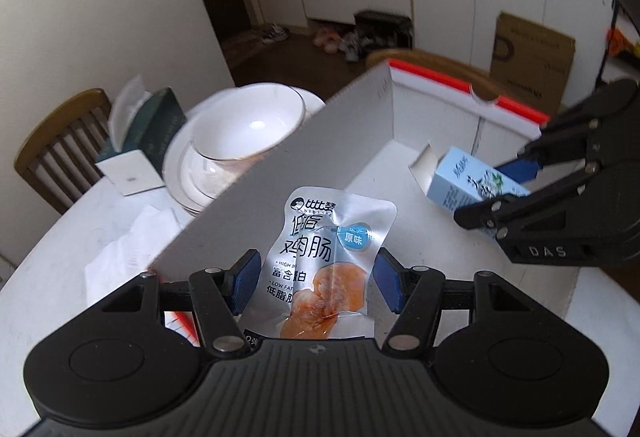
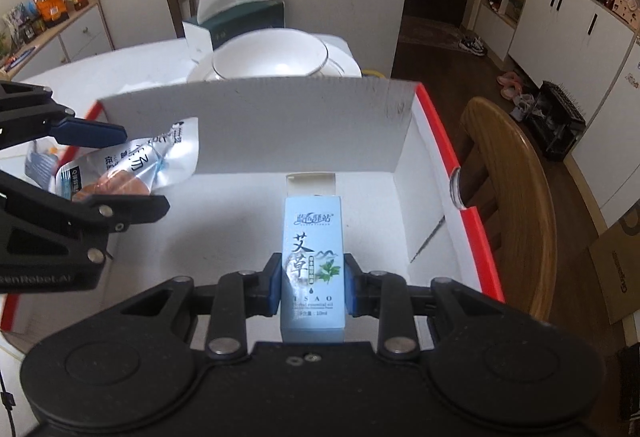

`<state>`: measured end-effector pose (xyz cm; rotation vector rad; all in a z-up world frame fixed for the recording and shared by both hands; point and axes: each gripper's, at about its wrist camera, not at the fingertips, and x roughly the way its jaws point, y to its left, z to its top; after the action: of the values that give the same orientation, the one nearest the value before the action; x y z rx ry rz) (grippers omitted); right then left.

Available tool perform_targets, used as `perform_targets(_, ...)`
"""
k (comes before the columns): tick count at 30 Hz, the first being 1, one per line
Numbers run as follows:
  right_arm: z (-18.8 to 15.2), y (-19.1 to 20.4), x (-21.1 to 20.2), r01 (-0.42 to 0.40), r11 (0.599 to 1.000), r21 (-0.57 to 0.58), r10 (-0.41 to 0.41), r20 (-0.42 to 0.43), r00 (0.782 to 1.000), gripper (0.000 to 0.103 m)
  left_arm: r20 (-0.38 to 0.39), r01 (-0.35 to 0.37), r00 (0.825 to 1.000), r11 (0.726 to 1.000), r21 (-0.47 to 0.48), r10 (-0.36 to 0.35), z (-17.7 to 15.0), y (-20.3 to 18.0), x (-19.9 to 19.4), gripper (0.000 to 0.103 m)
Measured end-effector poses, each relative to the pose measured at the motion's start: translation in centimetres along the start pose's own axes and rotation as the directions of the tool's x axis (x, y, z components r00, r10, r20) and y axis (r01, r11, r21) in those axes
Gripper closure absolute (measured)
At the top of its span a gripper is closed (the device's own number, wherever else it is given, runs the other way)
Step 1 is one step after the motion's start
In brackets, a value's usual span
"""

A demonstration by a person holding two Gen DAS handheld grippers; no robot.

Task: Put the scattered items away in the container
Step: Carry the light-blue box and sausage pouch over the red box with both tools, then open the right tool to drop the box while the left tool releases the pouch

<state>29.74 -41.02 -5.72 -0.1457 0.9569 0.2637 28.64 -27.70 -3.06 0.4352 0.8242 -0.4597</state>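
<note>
a: left wrist view first. what's the left gripper (image 1: 316,279) doing?

b: its blue pads sit against both sides of a silver pouch (image 1: 326,261), pinching it. the pouch hangs over the box (image 1: 288,165), by the box's near-left wall.

a: and the other one?

b: the right gripper (image 1: 504,193) comes in from the right edge, clamped on a light blue carton (image 1: 456,183) over the box's floor, end flap open.

a: anything outside the box?

b: on the tabletop beyond the left wall, a white bowl (image 1: 248,125) on plates, a tissue box (image 1: 140,141) at the far-left edge, and white paper (image 1: 132,241) nearer.

a: right wrist view?

b: the right gripper (image 2: 312,287) squeezes the carton (image 2: 312,257) between its pads, above the box's (image 2: 260,125) white floor, about mid-box. the left gripper (image 2: 132,169), at the left edge, holds the pouch (image 2: 160,161) near the far-left corner of the box. the bowl (image 2: 272,59) and tissue box (image 2: 240,17) stand behind the far wall.
</note>
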Motion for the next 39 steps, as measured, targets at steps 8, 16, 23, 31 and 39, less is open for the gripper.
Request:
perform_targets(8, 0.2, -0.9, 2.8, -0.013, 1.0, -0.019, 0.011, -0.101, 0.995, 0.075, -0.133, 0.031, 0.991, 0.997, 0.065, -0.023, 1.1, -1.4, 4.0, 0.042)
perform_targets(16, 0.3, -0.6, 4.1, -0.021, 0.998, -0.062, 0.01, -0.182, 0.983, 0.075, -0.264, 0.036, 0.964, 0.997, 0.073, -0.016, 1.2, -2.0, 7.0, 0.042)
perform_targets(23, 0.5, -0.4, 4.7, -0.015, 0.996, -0.083, -0.004, -0.229, 0.973, 0.075, -0.337, 0.06, 0.94, 0.998, 0.036, -0.044, 0.9, -1.7, 8.3, 0.042)
perform_targets(31, 0.7, -0.4, 5.1, -0.002, 0.996, -0.094, -0.021, -0.243, 0.97, 0.073, -0.388, 0.076, 0.92, 0.997, 0.033, -0.057, 0.4, -1.8, 8.8, 0.041)
perform_targets(39, 1.3, -0.2, 5.4, -0.005, 0.995, -0.095, -0.019, -0.251, 0.968, 0.063, -0.414, 0.085, 0.908, 0.996, 0.027, -0.066, -0.4, -1.8, 8.8, 0.039)
